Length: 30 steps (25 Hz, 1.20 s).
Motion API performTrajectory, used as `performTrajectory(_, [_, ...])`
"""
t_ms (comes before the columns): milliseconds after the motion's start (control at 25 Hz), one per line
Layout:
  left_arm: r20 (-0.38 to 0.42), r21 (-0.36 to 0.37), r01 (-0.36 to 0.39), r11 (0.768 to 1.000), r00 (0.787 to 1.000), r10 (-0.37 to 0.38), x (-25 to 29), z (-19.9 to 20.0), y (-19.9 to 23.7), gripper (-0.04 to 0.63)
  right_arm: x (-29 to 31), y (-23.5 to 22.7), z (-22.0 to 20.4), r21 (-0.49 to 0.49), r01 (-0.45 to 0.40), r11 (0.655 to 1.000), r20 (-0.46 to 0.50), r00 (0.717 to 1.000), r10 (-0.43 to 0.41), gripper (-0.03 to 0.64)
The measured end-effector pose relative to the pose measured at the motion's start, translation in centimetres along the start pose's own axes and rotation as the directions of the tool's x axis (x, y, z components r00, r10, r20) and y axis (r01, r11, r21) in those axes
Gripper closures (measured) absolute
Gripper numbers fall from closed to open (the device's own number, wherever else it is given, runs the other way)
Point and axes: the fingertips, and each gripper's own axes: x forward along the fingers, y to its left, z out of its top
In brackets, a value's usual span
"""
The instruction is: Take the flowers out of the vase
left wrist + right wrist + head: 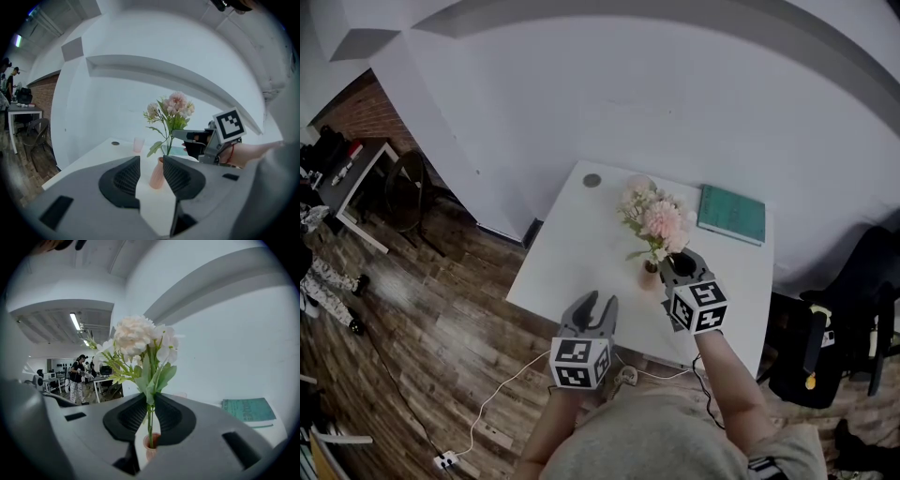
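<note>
Now: right gripper (150, 412) pinches the flowers (136, 338) by thin stems (150, 429) above the vase (151, 447); left gripper (151, 177) spread, empty. Stems likely light, bendy: grip low, gently.

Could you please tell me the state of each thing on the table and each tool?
vase: upright on table
right tool: shut on flowers
flowers: stems in vase
left tool: open, empty
teal book: closed, flat
pink cup: upright

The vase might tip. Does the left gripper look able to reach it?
Probably yes: the left gripper is open, the vase sits straight ahead over bare table; the right gripper holds the flowers higher.
</note>
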Motion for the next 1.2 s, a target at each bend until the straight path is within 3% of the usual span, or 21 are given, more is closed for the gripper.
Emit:
performTrajectory(760, [0.040, -0.010, -0.042, 0.999, 0.998, 0.042, -7.1, -1.8, -2.5, 0.502, -4.8, 3.1, 6.7, -0.058, 0.018, 0.998, 0.151, 0.988, -0.009, 0.565])
performTrajectory(1200, [0.069, 0.004, -0.033, 0.999, 0.997, 0.032, -11.7, -3.0, -5.5, 0.534, -11.1, 6.5, 5.9, -0.058, 0.015, 0.998, 0.168, 0.986, -0.005, 0.565])
